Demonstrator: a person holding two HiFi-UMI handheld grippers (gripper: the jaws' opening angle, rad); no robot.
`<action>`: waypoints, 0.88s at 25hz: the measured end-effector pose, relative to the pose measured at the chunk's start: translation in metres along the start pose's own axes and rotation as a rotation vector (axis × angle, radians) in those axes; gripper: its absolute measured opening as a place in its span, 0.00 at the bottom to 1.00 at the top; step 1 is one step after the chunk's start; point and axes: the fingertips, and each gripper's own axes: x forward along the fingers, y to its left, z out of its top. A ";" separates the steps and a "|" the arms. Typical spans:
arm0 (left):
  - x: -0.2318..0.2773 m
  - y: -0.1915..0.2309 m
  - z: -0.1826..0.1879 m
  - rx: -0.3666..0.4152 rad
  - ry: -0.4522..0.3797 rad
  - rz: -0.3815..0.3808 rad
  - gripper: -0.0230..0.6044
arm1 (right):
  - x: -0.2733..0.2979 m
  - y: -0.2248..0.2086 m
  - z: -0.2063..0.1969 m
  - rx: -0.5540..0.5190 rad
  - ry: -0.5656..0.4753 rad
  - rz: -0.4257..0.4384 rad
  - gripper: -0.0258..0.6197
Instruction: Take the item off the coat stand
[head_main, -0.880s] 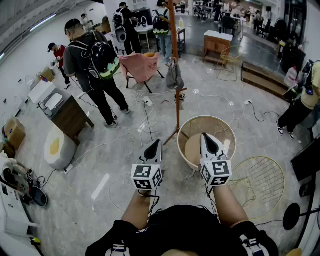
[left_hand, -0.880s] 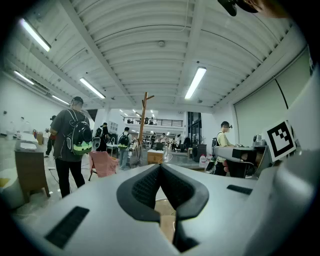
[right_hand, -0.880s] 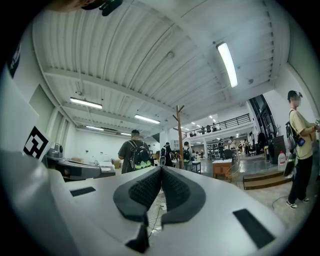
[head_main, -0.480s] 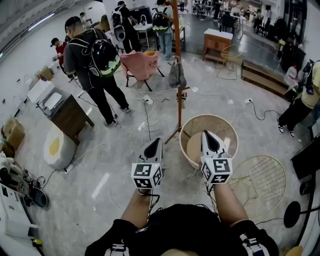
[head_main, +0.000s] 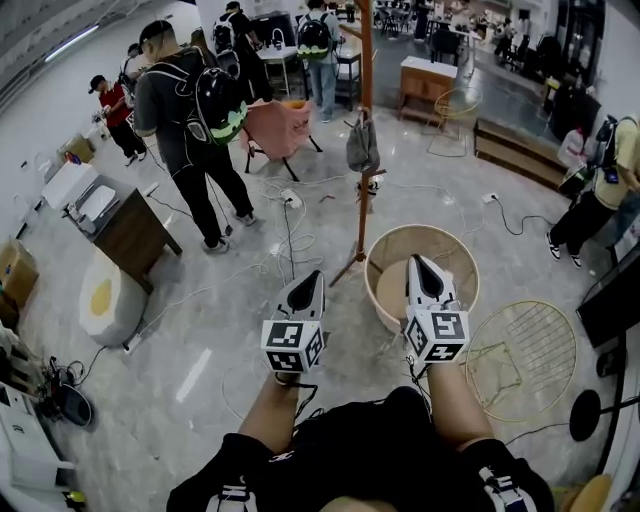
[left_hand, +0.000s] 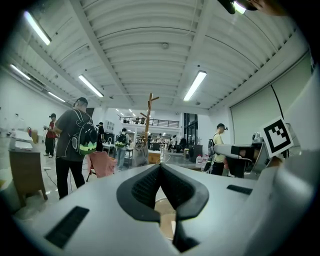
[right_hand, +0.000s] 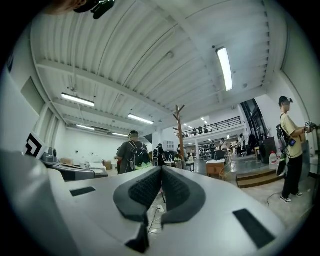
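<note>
The orange wooden coat stand (head_main: 364, 150) rises from the floor ahead of me, with a grey bag (head_main: 362, 146) hanging from a peg halfway up. My left gripper (head_main: 314, 277) is shut and empty, short of the stand's foot and to its left. To the right of the pole, my right gripper (head_main: 417, 262) hovers over a round wicker basket, also shut with nothing in it. The stand (left_hand: 148, 125) looks small and far beyond the left gripper (left_hand: 160, 165) in the left gripper view. In the right gripper view the stand (right_hand: 179, 134) is just as distant past the right gripper (right_hand: 161, 168).
The round wicker basket (head_main: 385, 252) sits at the stand's foot, a yellow wire chair (head_main: 525, 345) to its right. A person with a backpack (head_main: 195, 120) stands to the left near a pink chair (head_main: 275, 125) and a dark cabinet (head_main: 130, 230). Cables (head_main: 290, 225) trail across the floor.
The view has crept forward: the stand and bag sit a little closer and further right. Both grippers keep their pose, shut, and the person with the backpack has shifted slightly.
</note>
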 end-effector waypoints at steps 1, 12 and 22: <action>-0.001 0.006 -0.003 -0.005 0.003 -0.002 0.06 | 0.001 0.004 -0.002 0.000 -0.001 -0.007 0.06; 0.037 0.052 -0.024 -0.079 0.030 -0.001 0.06 | 0.059 0.005 -0.023 -0.020 0.037 -0.014 0.06; 0.179 0.081 -0.003 -0.016 0.025 0.046 0.06 | 0.194 -0.076 -0.026 0.010 0.009 0.008 0.06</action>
